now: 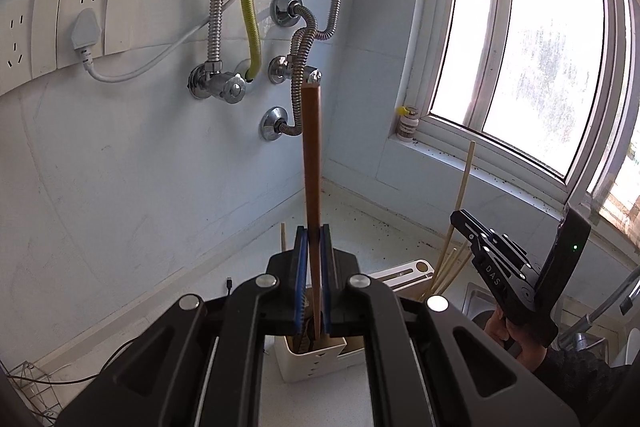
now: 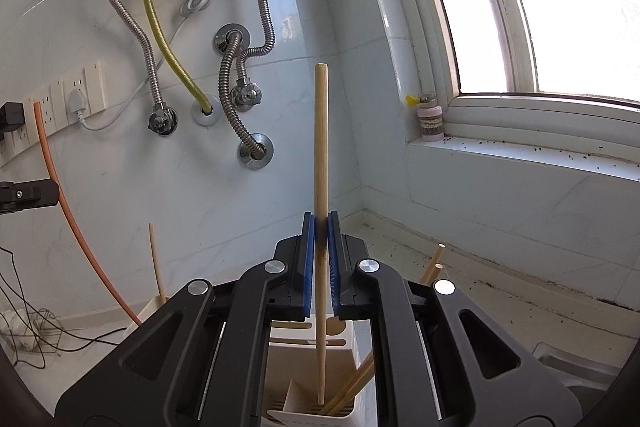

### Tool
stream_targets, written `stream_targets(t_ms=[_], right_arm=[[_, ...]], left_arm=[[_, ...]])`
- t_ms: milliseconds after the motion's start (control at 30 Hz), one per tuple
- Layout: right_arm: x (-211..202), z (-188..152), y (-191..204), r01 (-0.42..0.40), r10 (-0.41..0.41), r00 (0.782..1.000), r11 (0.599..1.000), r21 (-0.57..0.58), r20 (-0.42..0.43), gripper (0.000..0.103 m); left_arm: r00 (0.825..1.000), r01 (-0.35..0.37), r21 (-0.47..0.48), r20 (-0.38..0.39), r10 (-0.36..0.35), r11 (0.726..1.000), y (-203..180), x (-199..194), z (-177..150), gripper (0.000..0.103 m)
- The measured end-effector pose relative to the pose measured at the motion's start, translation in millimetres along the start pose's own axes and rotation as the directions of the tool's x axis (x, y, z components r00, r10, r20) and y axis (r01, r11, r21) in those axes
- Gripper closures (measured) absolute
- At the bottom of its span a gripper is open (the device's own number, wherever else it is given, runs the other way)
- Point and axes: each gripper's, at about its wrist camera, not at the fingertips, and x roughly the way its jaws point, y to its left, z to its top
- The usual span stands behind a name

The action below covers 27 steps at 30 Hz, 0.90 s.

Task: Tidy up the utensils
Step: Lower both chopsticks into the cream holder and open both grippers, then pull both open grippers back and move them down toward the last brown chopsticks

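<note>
Chopstick (image 2: 321,163), pale bamboo, sits clamped between the right gripper's (image 2: 321,259) blue pads, jaws closed tight on it. Most of the shaft sticks up above the jaws; the thin tip hangs below them, just over the white holder (image 2: 348,409) where two more pale sticks (image 2: 352,383) already lean. Judgement: light, stiff, round and smooth, so it can pivot or slide in the pads if knocked. Grip is near mid-length, which looks about right for balance.

Left gripper (image 1: 314,267) likewise has its jaws shut, on a brown wooden utensil handle (image 1: 312,163). Handle is flat-sided and rises well above the jaws; the lower end drops below them into a cream caddy (image 1: 316,359). Which utensil it is I cannot tell, the working end is hidden. Flat faces should seat better in the pads than the round stick; still light and rigid, not fragile.

Both items look close to release over their compartments. Beyond the jaws: tiled wall, hoses, window sill.
</note>
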Motion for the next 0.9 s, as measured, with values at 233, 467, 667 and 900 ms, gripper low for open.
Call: stream_targets(t_ms=[233, 467, 667, 900], right_arm=[[-18, -3, 10, 0.031, -0.029, 0.997, 0.999, -0.026, 0.07, 0.008], [-47, 23, 15, 0.036, -0.032, 0.987, 0.999, -0.019, 0.155, 0.012], [-68, 39, 28, 0.023, -0.017, 0.981, 0.999, -0.029, 0.193, 0.012], [-87, 37, 55, -0.021, 0.031, 0.985, 0.998, -0.064, 0.168, 0.012]], left_arm=[[0.999, -0.047, 0.049, -0.003, 0.047, 0.998, -7, 1, -6, 0.034], [0.991, -0.081, 0.066, 0.11, 0.073, 0.995, -9, -30, -2, 0.027], [0.982, -0.097, 0.021, 0.162, 0.092, 0.995, 11, -63, 2, 0.027], [0.969, -0.152, -0.074, 0.185, 0.164, 0.986, 55, -116, -12, 0.024]])
